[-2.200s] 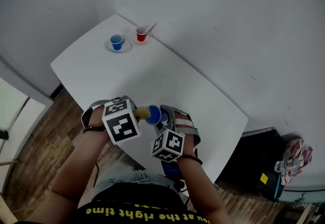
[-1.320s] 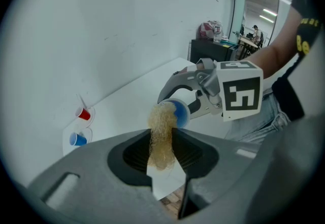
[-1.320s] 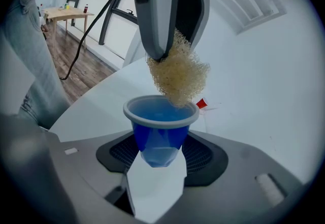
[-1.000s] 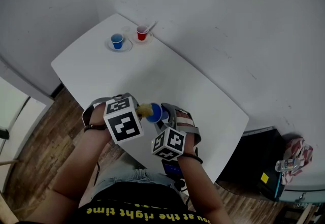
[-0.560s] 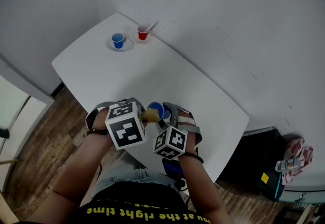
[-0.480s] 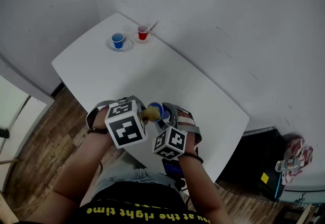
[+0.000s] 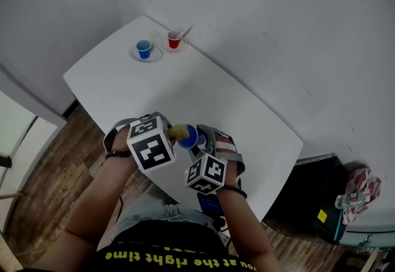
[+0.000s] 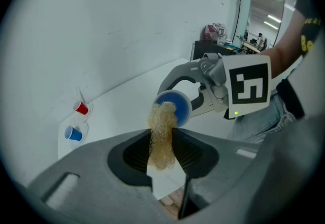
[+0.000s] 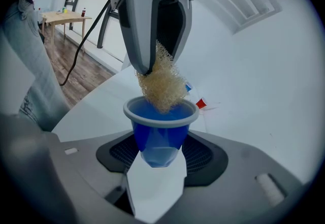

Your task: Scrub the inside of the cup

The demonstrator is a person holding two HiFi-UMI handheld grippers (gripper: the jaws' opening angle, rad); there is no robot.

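Cup (image 9: 160,126), blue, clamped by its lower body between the right gripper's (image 9: 157,164) jaws, which stand fairly wide on it. It is held in the air over the near edge of the white table (image 7: 203,89), just in front of the person. In the head view the cup's mouth faces the left gripper (image 8: 162,154); in the left gripper view its open blue inside faces the camera.

Left gripper's jaws are pinched on a tan mesh scrubber (image 8: 161,136), narrow gap, with the pads pressing both sides. The scrubber sticks out past the fingertips. Its free end is at the cup's mouth, over the rim and dipping into the opening; can't tell how deep it goes or if it touches the inner wall.

The two grippers are close together, nearly touching at the tips, marker cubes side by side in the head view.

At the far corner of the table, well apart from the grippers: a second blue cup (image 7: 143,49) on a saucer (image 7: 144,57) and, just beside it, a red cup (image 7: 174,40).
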